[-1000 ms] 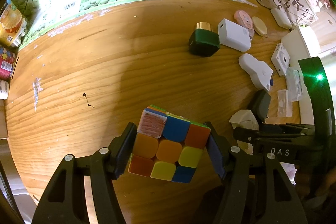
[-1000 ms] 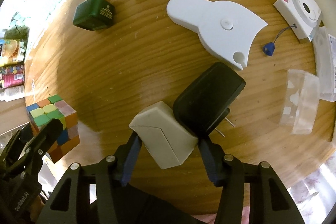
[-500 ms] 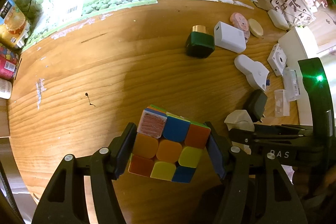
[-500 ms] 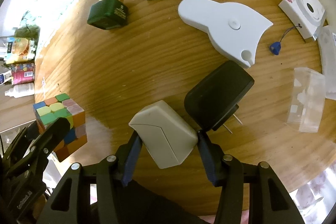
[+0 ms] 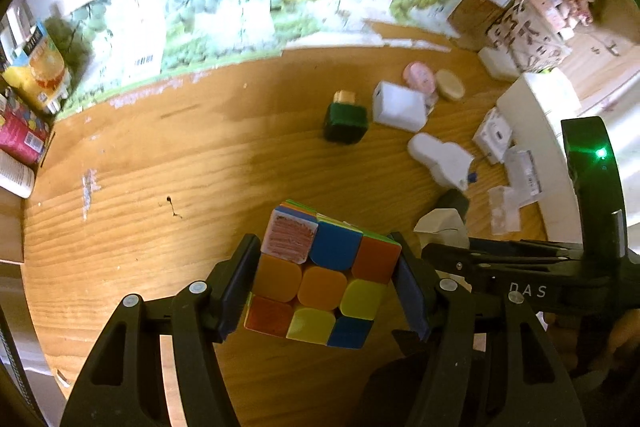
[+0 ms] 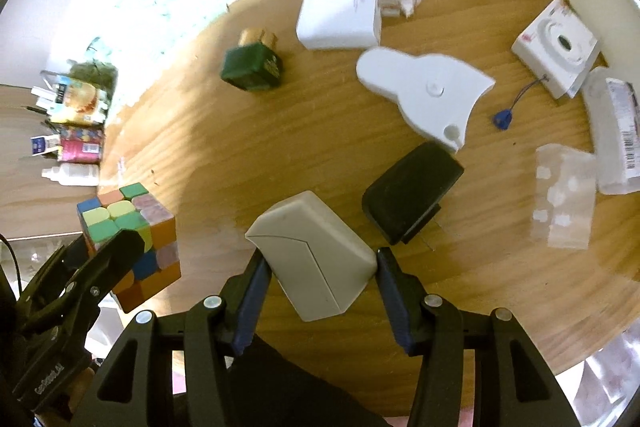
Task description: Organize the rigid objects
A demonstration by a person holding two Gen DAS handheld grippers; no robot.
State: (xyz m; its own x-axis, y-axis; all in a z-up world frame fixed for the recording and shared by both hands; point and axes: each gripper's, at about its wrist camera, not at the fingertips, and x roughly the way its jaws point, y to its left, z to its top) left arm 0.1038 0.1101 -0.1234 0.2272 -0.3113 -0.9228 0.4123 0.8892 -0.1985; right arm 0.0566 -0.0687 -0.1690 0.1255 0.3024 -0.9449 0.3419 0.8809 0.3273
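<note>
While both grippers carry a load above the desk (image 6: pixel 248 147), the step in hand looks like the carry between pickup and placement. The left gripper (image 5: pixel 326 285) has its jaws pinching a puzzle cube (image 5: pixel 320 279) by two opposite faces, the cube clear of the wood. The right gripper (image 6: pixel 320 277) has its jaws clamped on a grey wedge-shaped box (image 6: pixel 316 259), held tilted and off the surface, just beside a black plug adapter (image 6: pixel 412 197) lying on the desk.

Further back sit a green bottle with a gold cap (image 6: pixel 252 65), a white charger block (image 6: pixel 340 21) and a flat white plastic piece (image 6: pixel 424 93), loosely grouped. The left half of the desk lies bare.

Next, each load probably needs a spot of its own: a bare patch chosen, the hand lowered until the object sits flat, then the jaws released. The tilted box calls for levelling first, or it may tip on release.
</note>
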